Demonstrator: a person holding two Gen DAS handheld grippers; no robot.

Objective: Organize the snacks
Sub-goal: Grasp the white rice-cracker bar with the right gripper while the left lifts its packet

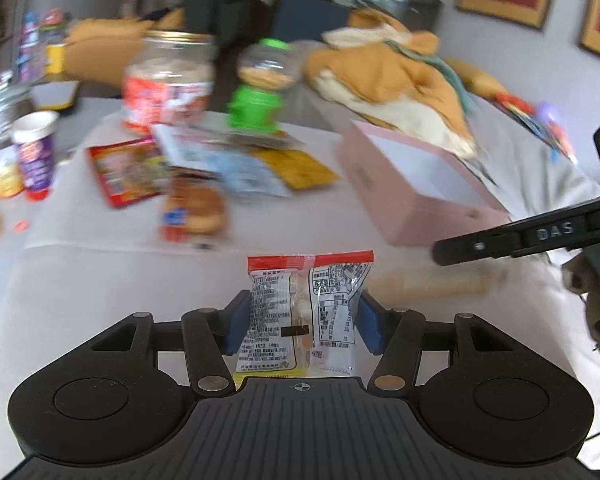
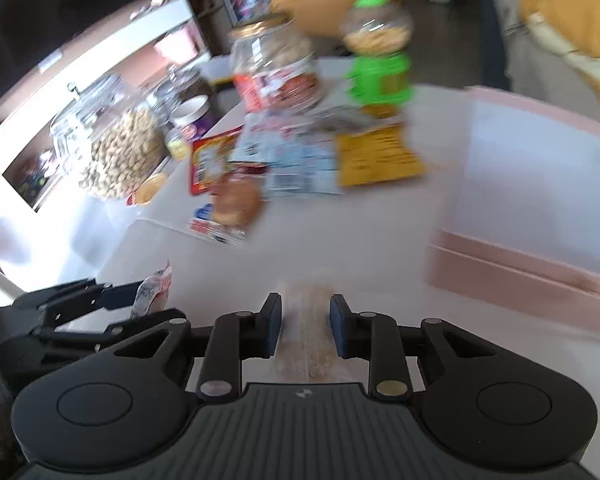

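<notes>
Left gripper (image 1: pixel 302 320) clamped on snack packet (image 1: pixel 306 308), above counter (image 1: pixel 100 276); right gripper (image 2: pixel 306 326) apart, straddling wafer pack (image 2: pixel 306 340); pink box (image 1: pixel 412 188) near; thin film might slip.

The only lettering that reads clearly is "DAS", in pale capitals on the black finger of the right gripper (image 1: pixel 452 252), seen from the left wrist view. The clear snack packet (image 1: pixel 304 312) with a red top band carries dense black printed panels of small characters and a table-like block, too small to read. The red-labelled jar (image 1: pixel 168 80), the yellow packet (image 2: pixel 376 156) and the red packet (image 1: pixel 126 170) bear print, but blur leaves none of it legible.
</notes>
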